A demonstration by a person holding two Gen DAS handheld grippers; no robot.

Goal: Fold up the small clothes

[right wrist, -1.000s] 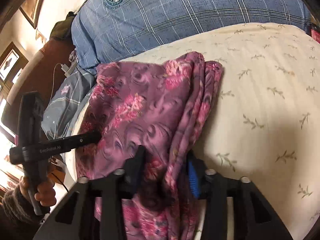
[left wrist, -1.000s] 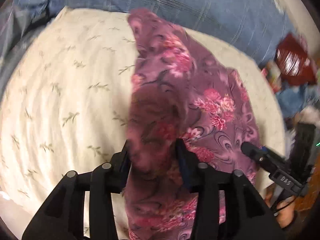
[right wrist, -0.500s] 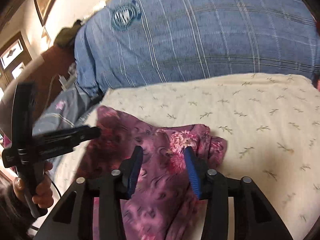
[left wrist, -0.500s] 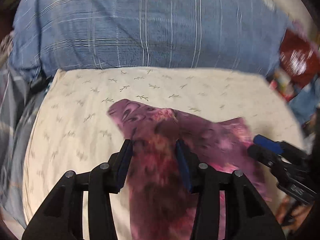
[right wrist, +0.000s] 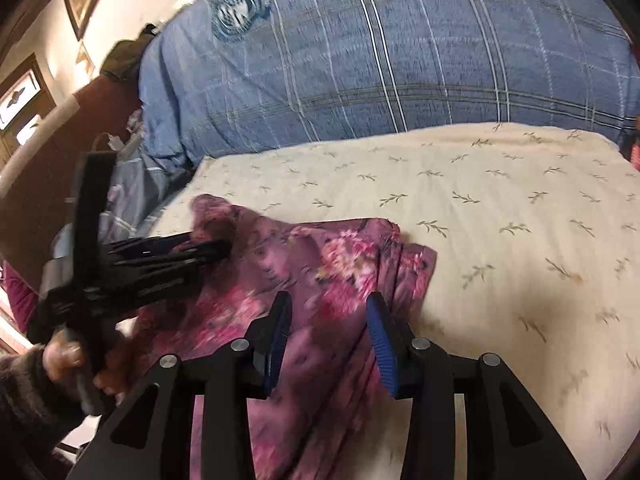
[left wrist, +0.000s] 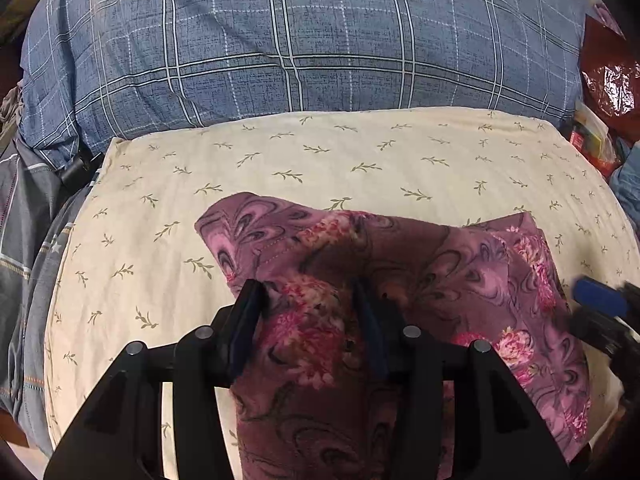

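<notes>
Your left gripper [left wrist: 310,300] had the purple floral garment [left wrist: 400,264] bunched between its two fingers [left wrist: 250,312], the cloth filling the gap from pad to pad and draping down between the jaws toward the camera. Its jaws had just been opening a little, with the fabric between them the whole time; the cloth looked pinched at the fingertips, so call it clenched on the garment.

Your right gripper [right wrist: 328,320] was likewise closed onto a thick gather of the same garment [right wrist: 312,264], the blue pads [right wrist: 380,340] set against folds of fabric on both sides. That view was motion-blurred over the cloth.

The garment lay crumpled on the near part of the cream leaf-print pillow [left wrist: 360,152], one corner spread flat toward the left side of the left wrist view. Behind the pillow sat a big blue plaid bedding bundle [left wrist: 300,40], touching its far edge. A red foil bag [left wrist: 608,76] sat off to the right. Your hand [right wrist: 68,360], in a fuzzy sleeve, gripped the left tool's handle.
</notes>
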